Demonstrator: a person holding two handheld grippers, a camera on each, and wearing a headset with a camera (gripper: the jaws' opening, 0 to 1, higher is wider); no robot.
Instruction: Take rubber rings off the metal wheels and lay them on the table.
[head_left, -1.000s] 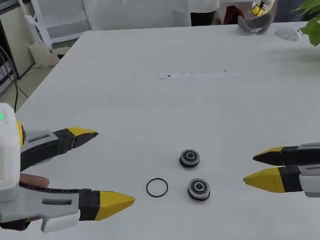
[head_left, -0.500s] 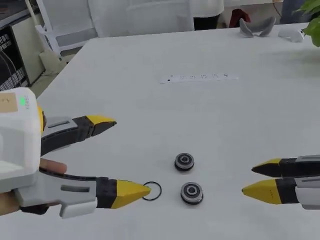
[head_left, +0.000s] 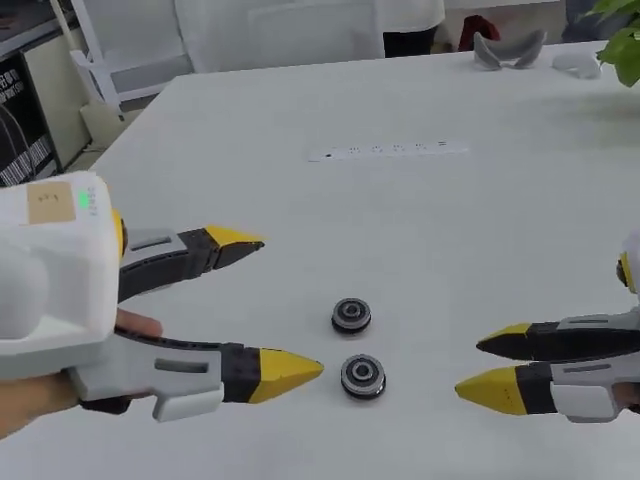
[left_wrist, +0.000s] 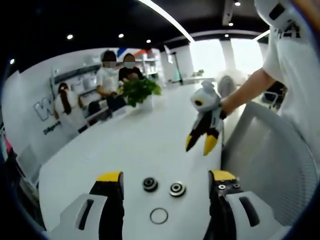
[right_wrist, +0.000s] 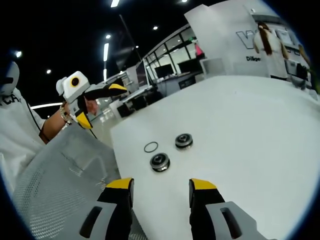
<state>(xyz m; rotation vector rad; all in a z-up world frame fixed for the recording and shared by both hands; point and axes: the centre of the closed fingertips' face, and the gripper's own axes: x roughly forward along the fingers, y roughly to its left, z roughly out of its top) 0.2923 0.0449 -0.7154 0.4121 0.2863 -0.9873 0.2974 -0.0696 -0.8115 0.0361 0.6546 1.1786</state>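
Two small metal wheels (head_left: 351, 315) (head_left: 362, 376) with dark rims lie close together on the white table (head_left: 300, 200). A loose black rubber ring (left_wrist: 159, 216) lies flat just in front of the wheels (left_wrist: 150, 184) (left_wrist: 176, 189); it also shows as the ring (right_wrist: 151, 147) beside the wheels (right_wrist: 184, 141) (right_wrist: 160, 162). My left gripper (head_left: 280, 305) hovers left of the wheels, open and empty, its lower jaw over the spot where the ring lies. My right gripper (head_left: 470, 367) hangs to their right, open and empty.
A white power strip (head_left: 390, 150) lies farther back on the table. A grey curved object (head_left: 510, 50) and a green plant (head_left: 622, 45) sit at the far right edge. A white chair (head_left: 110, 70) stands beyond the table's left edge. People stand past the plant (left_wrist: 140, 90).
My left gripper has moved right toward the wheels, and its lower jaw now covers the ring in the head view. The right gripper has shifted slightly left and lower.
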